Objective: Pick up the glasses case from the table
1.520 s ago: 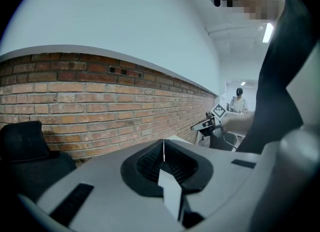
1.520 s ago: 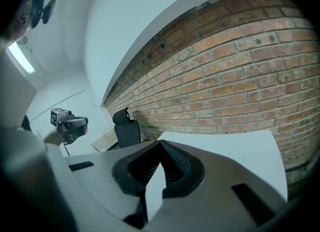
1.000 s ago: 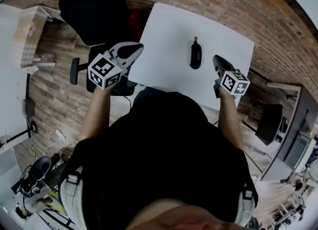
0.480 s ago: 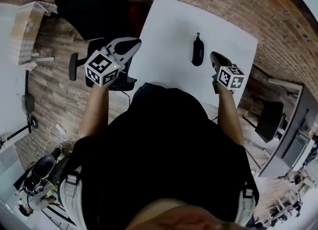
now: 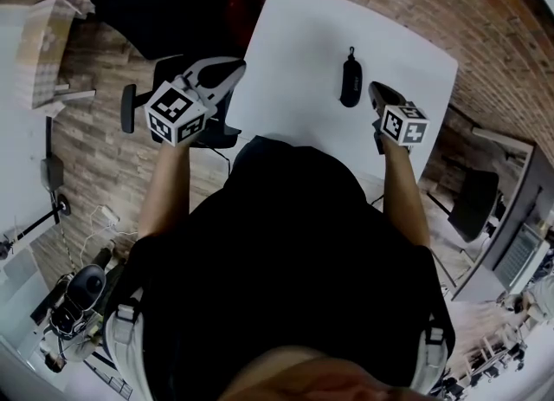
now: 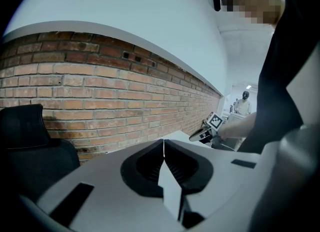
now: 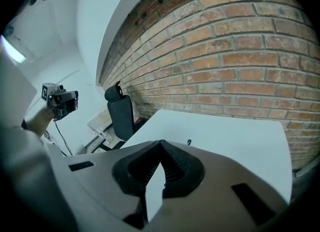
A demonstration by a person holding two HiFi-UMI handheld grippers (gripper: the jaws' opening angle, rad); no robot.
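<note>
The black glasses case (image 5: 351, 80) lies on the white table (image 5: 294, 53), its small loop pointing toward the far edge. Just right of the case, and not touching it, my right gripper (image 5: 377, 89) hovers shut and holds nothing. In the right gripper view my right gripper (image 7: 161, 143) shows its jaws meeting, and only the glasses case loop (image 7: 189, 142) peeks over them. My left gripper (image 5: 232, 68) is shut and empty over the table's left edge, well away from the case. The left gripper view shows my left gripper (image 6: 163, 141) with its jaws pressed together.
A black office chair (image 5: 160, 5) stands left of the table, with a second chair (image 5: 473, 204) at the right. A brick wall (image 7: 240, 65) runs behind the table. A light wooden shelf (image 5: 43, 44) stands at far left. Cables and gear lie on the floor (image 5: 69, 295).
My right gripper has come down and moved closer to the case's right side. My left gripper has shifted slightly down. Both stay shut; the case has not moved on the table.
</note>
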